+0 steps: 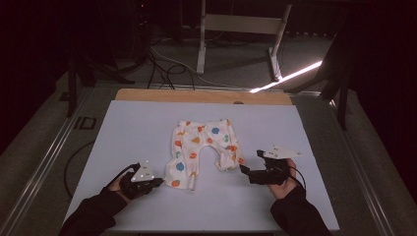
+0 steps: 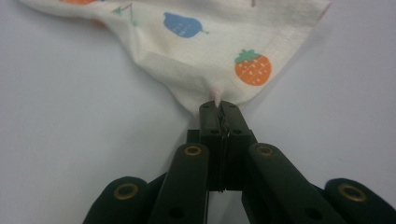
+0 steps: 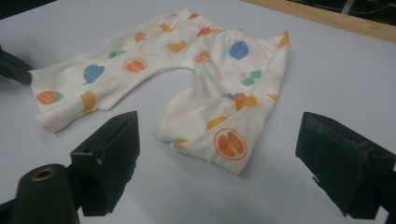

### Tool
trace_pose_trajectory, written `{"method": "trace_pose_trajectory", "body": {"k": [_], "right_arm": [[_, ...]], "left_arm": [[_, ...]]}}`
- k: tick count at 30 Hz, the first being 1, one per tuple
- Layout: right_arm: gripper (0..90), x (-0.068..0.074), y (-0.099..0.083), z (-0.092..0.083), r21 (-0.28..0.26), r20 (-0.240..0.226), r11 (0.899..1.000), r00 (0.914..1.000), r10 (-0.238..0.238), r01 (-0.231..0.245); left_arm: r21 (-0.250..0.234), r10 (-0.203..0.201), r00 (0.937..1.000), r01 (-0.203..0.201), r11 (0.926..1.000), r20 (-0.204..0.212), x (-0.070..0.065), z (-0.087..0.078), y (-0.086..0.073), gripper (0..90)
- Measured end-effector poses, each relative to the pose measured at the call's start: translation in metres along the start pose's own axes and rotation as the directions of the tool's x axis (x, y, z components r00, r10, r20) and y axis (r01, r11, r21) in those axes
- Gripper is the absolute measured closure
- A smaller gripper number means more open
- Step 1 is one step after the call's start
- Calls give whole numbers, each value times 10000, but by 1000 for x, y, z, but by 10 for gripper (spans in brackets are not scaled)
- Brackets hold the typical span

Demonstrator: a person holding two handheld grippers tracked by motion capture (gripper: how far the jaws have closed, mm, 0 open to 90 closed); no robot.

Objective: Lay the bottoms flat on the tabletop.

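Cream fruit-print baby pants (image 1: 204, 151) are pinched at one leg's corner by the left gripper (image 2: 218, 108); the right gripper (image 3: 217, 154) is held wide open near the other leg.

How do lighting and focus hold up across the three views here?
High view: dim overall, a glaring light strip on the floor behind the table. Left gripper view: even light, fruit-print pants fairly sharp, near fingers soft. Right gripper view: pants clear, fingers blurred.

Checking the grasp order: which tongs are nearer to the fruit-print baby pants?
Left. The left tongs are shut on a leg-hem corner of the baby pants. The right tongs stand open just short of the other leg, not touching.
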State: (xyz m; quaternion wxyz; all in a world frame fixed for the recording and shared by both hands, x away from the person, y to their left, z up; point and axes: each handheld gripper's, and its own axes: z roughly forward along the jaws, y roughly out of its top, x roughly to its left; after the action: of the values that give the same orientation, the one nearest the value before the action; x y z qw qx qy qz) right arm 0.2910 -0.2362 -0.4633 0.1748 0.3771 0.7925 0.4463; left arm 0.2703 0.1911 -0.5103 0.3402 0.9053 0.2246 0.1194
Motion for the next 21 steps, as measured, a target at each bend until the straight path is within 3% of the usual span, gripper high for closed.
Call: {"method": "trace_pose_trajectory", "body": {"k": [7, 21], "right_arm": [[138, 2, 0, -6, -91, -20, 10000, 10000, -14, 14], [138, 4, -5, -8, 33, -33, 10000, 10000, 26, -26]], "left_arm": [[-230, -91, 10000, 90, 9997, -26, -7, -14, -3, 897], [77, -298, 9995, 298, 9995, 54, -9, -22, -20, 895]]}}
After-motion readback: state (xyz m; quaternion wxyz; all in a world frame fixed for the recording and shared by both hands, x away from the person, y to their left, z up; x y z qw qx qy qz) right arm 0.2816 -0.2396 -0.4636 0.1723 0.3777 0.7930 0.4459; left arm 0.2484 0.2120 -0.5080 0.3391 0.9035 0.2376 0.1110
